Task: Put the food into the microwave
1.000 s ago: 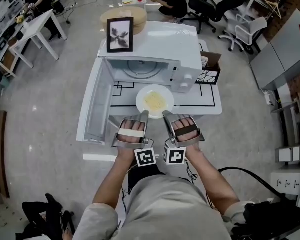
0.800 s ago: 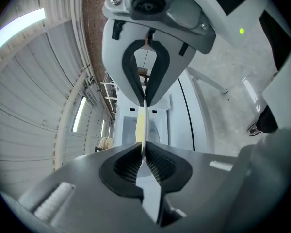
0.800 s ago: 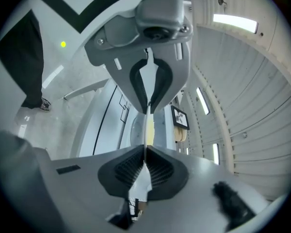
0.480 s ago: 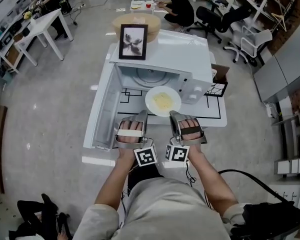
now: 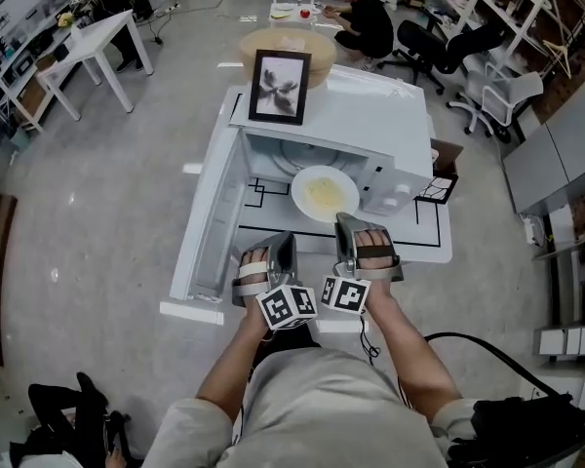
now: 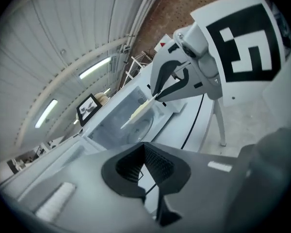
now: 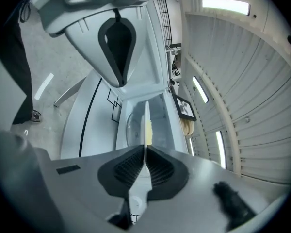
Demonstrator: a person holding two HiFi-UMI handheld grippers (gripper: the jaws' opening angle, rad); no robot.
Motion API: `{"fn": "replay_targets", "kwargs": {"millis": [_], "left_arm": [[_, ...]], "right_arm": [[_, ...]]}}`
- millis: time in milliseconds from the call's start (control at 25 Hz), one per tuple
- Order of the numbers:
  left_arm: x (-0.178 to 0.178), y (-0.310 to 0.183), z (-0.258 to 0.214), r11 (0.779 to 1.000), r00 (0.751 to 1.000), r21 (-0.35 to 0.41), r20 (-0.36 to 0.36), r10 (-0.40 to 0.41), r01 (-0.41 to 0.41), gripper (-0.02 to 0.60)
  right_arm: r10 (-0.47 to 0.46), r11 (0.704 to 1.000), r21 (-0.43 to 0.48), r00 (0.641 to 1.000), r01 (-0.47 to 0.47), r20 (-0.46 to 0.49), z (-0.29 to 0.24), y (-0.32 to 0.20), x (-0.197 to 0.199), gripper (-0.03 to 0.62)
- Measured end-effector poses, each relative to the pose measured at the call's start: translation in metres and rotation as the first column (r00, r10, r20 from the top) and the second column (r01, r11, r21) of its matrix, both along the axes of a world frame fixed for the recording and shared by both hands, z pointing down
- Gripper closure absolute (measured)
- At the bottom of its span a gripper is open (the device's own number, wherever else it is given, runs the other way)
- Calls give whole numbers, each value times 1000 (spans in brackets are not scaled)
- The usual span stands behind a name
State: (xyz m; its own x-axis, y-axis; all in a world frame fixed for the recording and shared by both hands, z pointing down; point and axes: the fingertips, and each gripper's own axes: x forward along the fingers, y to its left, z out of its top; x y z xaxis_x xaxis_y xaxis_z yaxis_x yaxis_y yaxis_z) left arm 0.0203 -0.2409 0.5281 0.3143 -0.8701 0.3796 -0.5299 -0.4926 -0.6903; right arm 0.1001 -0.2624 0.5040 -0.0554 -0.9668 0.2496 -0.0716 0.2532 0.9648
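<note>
A white plate (image 5: 324, 193) of yellow food hangs level just in front of the open microwave (image 5: 370, 115), at the mouth of its cavity. My right gripper (image 5: 343, 220) is shut on the plate's near rim; the right gripper view shows the plate (image 7: 146, 125) edge-on between that gripper's (image 7: 145, 149) pads. My left gripper (image 5: 287, 239) sits rolled on its side just left of the plate, apart from it, jaws shut on nothing. In the left gripper view, beyond my left gripper (image 6: 146, 147), the right gripper (image 6: 157, 95) carries the plate (image 6: 136, 114).
The microwave door (image 5: 210, 222) stands swung wide open to the left. A framed picture (image 5: 280, 87) rests on the microwave's top. The white table (image 5: 414, 234) has black line markings, and a cardboard box (image 5: 447, 178) sits at its right end. Chairs and a seated person are far behind.
The plate has moved away from me, from over the table to the microwave's opening. My left gripper rolled onto its side and now sits a little apart from the plate's rim.
</note>
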Motion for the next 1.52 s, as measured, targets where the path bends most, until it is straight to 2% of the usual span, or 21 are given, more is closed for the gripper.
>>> {"fn": "replay_targets", "kwargs": {"millis": [120, 240, 400, 760, 1000, 1240, 1520], "left_arm": [[2, -3, 8, 998, 992, -69, -128, -2, -7, 575], [5, -5, 12, 992, 968, -122, -249, -11, -20, 575], [3, -12, 16, 986, 934, -167, -355, -43, -18, 575], [-8, -24, 28, 983, 907, -185, -414, -74, -5, 575], [-13, -30, 37, 979, 904, -205, -418, -87, 0, 575], [-17, -35, 47, 972, 888, -234, -444, -116, 10, 575], [-16, -39, 47, 972, 886, -234, -448, -117, 10, 575]], "right_arm": [[6, 1000, -9, 1000, -6, 7, 5, -10, -2, 568], [12, 1000, -16, 1000, -12, 3, 11, -20, -4, 568], [19, 999, -33, 1000, -19, -5, 21, -36, -6, 568], [40, 997, -66, 999, -42, -29, 42, -69, -10, 568], [50, 994, -94, 998, -53, -36, 51, -88, -15, 568], [59, 992, -111, 997, -63, -46, 57, -106, -19, 568], [78, 987, -134, 994, -88, -77, 64, -128, -15, 568]]}}
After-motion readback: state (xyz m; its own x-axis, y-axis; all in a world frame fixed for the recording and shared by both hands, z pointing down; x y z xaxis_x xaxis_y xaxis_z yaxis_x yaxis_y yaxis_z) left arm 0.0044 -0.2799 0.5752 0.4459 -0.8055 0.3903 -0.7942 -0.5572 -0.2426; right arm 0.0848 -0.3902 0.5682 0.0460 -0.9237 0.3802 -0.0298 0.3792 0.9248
